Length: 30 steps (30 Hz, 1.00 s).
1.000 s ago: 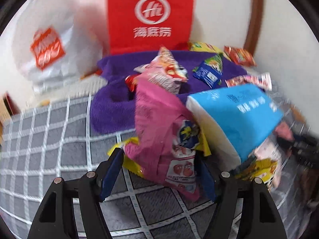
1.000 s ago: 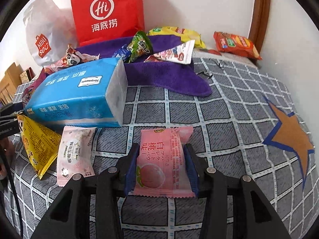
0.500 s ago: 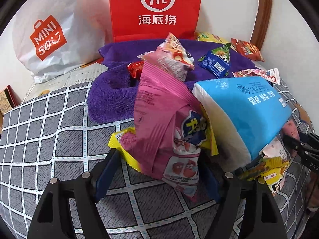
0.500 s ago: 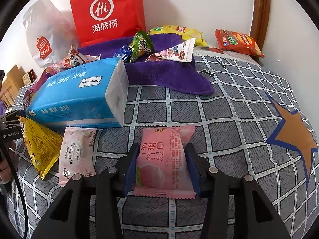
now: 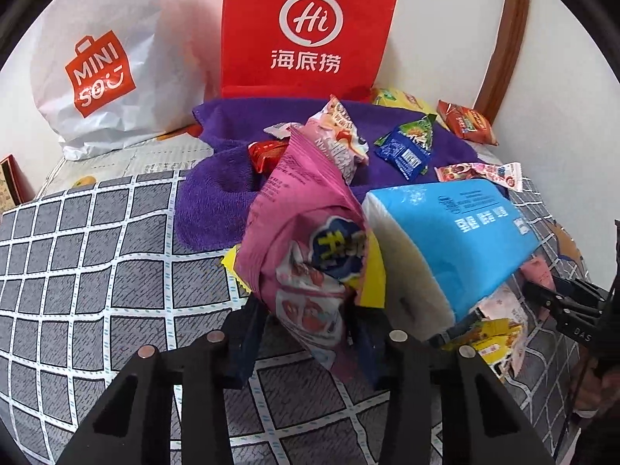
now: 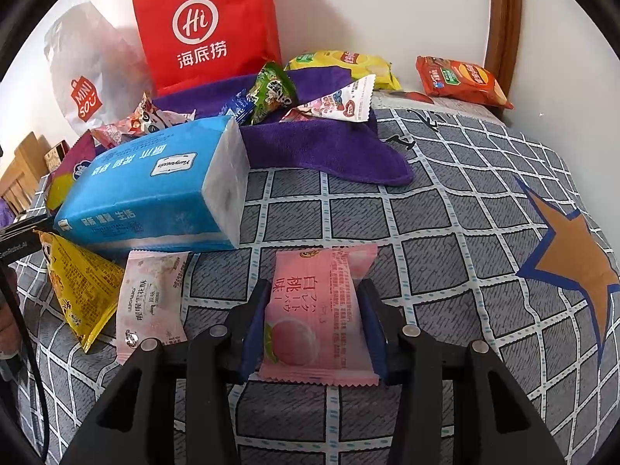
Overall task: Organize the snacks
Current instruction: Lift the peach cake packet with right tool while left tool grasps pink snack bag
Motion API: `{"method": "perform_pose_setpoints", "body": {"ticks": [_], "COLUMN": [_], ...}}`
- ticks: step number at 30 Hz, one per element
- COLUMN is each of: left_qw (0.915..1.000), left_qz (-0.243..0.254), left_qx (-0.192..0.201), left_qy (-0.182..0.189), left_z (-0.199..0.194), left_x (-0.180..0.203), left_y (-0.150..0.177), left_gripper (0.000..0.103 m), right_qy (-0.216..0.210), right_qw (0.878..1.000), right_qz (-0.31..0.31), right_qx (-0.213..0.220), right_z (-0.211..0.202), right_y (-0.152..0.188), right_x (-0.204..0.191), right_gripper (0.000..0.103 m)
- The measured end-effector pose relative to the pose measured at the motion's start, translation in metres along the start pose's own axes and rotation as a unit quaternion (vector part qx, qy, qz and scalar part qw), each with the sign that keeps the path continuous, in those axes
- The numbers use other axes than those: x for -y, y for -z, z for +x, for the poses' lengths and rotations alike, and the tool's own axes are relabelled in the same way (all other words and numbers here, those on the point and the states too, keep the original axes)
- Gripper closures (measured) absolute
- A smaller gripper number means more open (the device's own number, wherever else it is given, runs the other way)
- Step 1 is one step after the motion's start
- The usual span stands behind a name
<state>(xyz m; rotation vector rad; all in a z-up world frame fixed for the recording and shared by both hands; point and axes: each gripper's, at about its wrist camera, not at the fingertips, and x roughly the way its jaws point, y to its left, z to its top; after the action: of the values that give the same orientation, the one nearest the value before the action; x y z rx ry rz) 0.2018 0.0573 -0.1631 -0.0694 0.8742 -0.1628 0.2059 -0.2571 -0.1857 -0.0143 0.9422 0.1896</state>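
Note:
My left gripper [image 5: 308,333] is shut on a tall pink snack bag [image 5: 306,255] with a yellow edge, held upright on the checked bed cover. My right gripper [image 6: 314,329] is shut on a flat pink peach snack packet [image 6: 317,310] that lies on the cover. A purple towel [image 5: 224,193] behind holds several small snack packets; it also shows in the right wrist view [image 6: 329,147]. A blue tissue pack [image 6: 155,193] lies between the two grippers, and it shows in the left wrist view [image 5: 457,240].
A red paper bag [image 5: 310,27] and a white Miniso bag [image 5: 100,69] stand against the wall. A yellow packet [image 6: 81,290] and a pale pink packet [image 6: 151,298] lie left of my right gripper. An orange chip bag [image 6: 461,77] lies at the back right.
My left gripper has closed in on the pink snack bag, its fingers now tight against the bag. The right gripper stays on the peach packet, barely moved.

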Motion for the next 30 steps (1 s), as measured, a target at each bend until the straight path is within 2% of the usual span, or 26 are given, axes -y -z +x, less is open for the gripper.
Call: {"method": "perform_pose_setpoints", "body": {"ticks": [5,7,9,12,15,19,24,26,30], "left_qw": [0.9999,0.9999,0.9999,0.9999,0.9998,0.9991,0.9988,0.9986,0.9993], "left_qz": [-0.005,0.001,0.003,-0.009,-0.013,-0.027,-0.022,-0.019,-0.020], "left_qx": [0.005,0.010,0.007,0.003,0.007,0.001,0.008,0.010,-0.005], "left_qy": [0.010,0.003,-0.009,0.013,0.012,0.032,0.043,0.048,0.031], "left_z": [-0.008,-0.011,-0.016,-0.030,-0.044,-0.060,-0.079,-0.082,-0.074], "left_x": [-0.002,0.000,0.001,-0.002,-0.003,-0.006,0.004,0.009,0.010], "left_y": [-0.002,-0.004,-0.007,-0.010,-0.011,-0.010,-0.011,-0.012,-0.009], "left_gripper": [0.067,0.068,0.068,0.068,0.068,0.068,0.075,0.082,0.082], "right_qy": [0.032,0.038,0.022,0.021,0.020,-0.010,-0.049,-0.057,-0.060], "right_qw": [0.999,0.999,1.000,0.999,0.999,0.999,0.998,0.997,0.997], "right_qz": [-0.015,-0.010,0.004,0.004,0.005,0.013,0.011,0.006,-0.015], "right_qx": [0.002,0.006,0.015,0.033,0.039,0.039,0.048,0.049,0.048], "right_z": [-0.005,-0.014,-0.029,-0.050,-0.064,-0.073,-0.086,-0.088,-0.088], "right_y": [0.002,0.002,0.000,-0.007,-0.016,-0.027,-0.038,-0.041,-0.042], "right_x": [-0.007,-0.008,-0.008,-0.012,-0.018,-0.026,-0.038,-0.044,-0.053], "right_gripper": [0.059,0.059,0.059,0.059,0.059,0.059,0.059,0.059,0.059]}}
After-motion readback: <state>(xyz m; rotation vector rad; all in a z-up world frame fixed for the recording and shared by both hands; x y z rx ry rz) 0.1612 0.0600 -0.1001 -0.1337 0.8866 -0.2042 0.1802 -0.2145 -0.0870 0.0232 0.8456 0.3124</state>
